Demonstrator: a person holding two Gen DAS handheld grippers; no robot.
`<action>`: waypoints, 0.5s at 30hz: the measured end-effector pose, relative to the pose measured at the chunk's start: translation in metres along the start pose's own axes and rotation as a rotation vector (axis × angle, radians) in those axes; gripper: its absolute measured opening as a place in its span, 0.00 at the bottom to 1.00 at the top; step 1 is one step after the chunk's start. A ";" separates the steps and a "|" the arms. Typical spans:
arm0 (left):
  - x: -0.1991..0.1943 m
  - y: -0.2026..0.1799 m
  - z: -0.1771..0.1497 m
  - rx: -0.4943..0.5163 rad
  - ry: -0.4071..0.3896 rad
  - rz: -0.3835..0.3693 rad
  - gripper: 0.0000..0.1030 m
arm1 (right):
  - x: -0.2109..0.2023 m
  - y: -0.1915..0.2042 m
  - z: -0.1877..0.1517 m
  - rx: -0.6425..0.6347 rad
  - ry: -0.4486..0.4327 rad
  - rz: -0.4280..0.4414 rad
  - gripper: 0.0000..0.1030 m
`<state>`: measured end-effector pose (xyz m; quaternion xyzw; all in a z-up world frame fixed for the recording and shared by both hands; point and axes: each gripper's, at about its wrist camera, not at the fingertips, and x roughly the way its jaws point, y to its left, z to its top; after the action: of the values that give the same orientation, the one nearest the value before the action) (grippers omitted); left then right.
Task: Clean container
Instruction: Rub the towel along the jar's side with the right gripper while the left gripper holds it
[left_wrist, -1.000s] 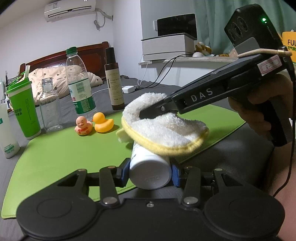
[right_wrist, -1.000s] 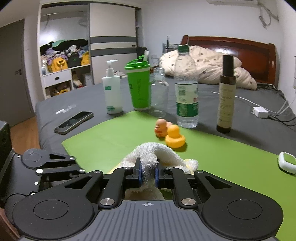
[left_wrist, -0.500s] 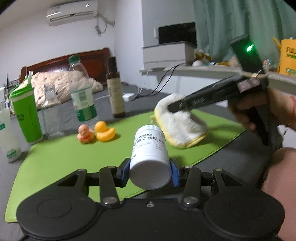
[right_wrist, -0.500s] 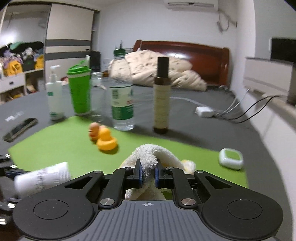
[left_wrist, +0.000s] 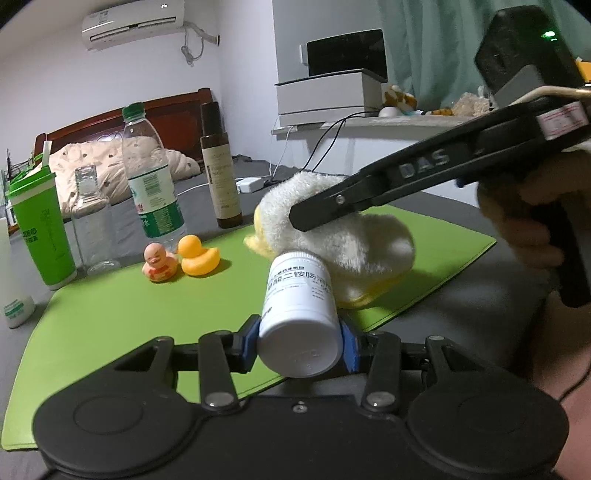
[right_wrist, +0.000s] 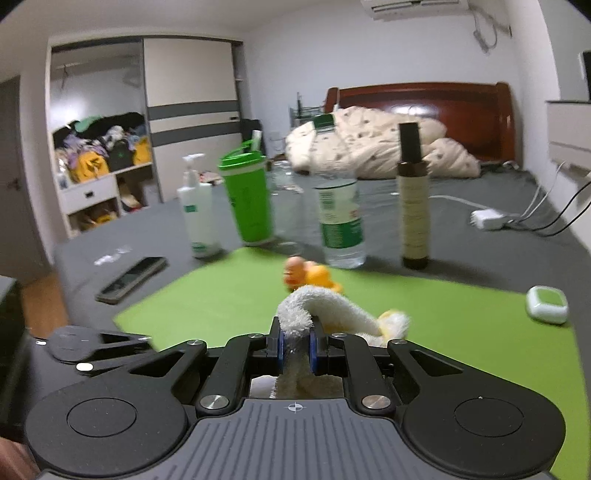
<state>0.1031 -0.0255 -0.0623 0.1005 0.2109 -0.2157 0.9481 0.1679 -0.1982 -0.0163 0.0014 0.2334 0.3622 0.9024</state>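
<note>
The right tongs (left_wrist: 295, 218) have swung the cloth (left_wrist: 354, 240) back against the white bottle's (left_wrist: 299, 306) far end, after pulling away.

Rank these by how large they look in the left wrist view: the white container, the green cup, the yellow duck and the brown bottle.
1. white container, though it is nearest the camera, which inflates it
2. green cup
3. brown bottle, close to the cup, so that order is unsure
4. yellow duck

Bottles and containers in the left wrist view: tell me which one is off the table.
The white pill bottle: it lies sideways, clamped in the left gripper. The green cup, clear bottle, water bottle and brown bottle all stand upright.
</note>
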 end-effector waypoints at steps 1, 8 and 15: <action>0.000 0.000 0.000 0.000 0.000 0.002 0.41 | -0.001 0.002 0.000 0.004 -0.001 0.010 0.12; 0.001 0.003 0.001 -0.004 0.004 0.016 0.41 | -0.007 0.014 -0.002 0.029 0.009 0.087 0.12; 0.002 0.004 0.000 -0.005 0.008 0.024 0.41 | -0.009 0.034 -0.009 0.022 0.045 0.182 0.12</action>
<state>0.1067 -0.0227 -0.0625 0.1018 0.2142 -0.2032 0.9500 0.1362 -0.1806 -0.0142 0.0246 0.2565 0.4401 0.8602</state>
